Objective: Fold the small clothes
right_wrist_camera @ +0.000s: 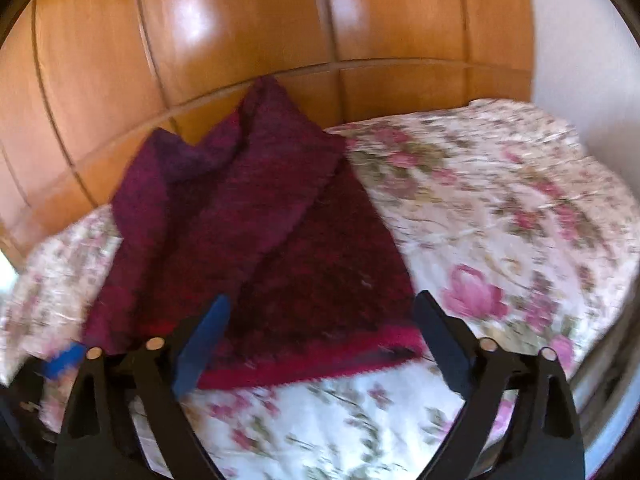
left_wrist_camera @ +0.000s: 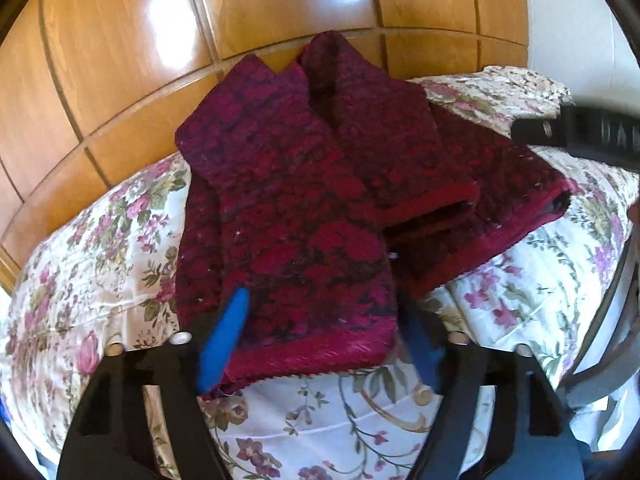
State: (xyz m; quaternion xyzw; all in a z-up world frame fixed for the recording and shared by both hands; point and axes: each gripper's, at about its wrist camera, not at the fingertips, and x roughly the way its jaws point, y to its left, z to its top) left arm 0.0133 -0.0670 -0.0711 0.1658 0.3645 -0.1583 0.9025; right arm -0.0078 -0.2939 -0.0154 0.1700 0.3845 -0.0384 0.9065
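Observation:
A dark red knitted sweater [left_wrist_camera: 304, 216] lies on the floral bedspread [left_wrist_camera: 100, 240], partly folded, with a sleeve laid across its front. My left gripper [left_wrist_camera: 324, 340] sits low over the near hem; its blue fingers [left_wrist_camera: 230, 332] straddle the hem's left portion with the knit between them, and I see no pinch. In the right wrist view the sweater [right_wrist_camera: 248, 240] looks blurred. My right gripper [right_wrist_camera: 320, 340] stands open over the hem's right end, its fingers wide apart and holding nothing. A black part of the right gripper [left_wrist_camera: 576, 136] shows at the right edge of the left wrist view.
A glossy wooden wardrobe [left_wrist_camera: 200, 40] rises directly behind the bed. A white wall [right_wrist_camera: 580, 60] stands at the right. The bedspread [right_wrist_camera: 500, 220] stretches bare to the right of the sweater. A blue bit of the left gripper [right_wrist_camera: 64, 360] shows low left.

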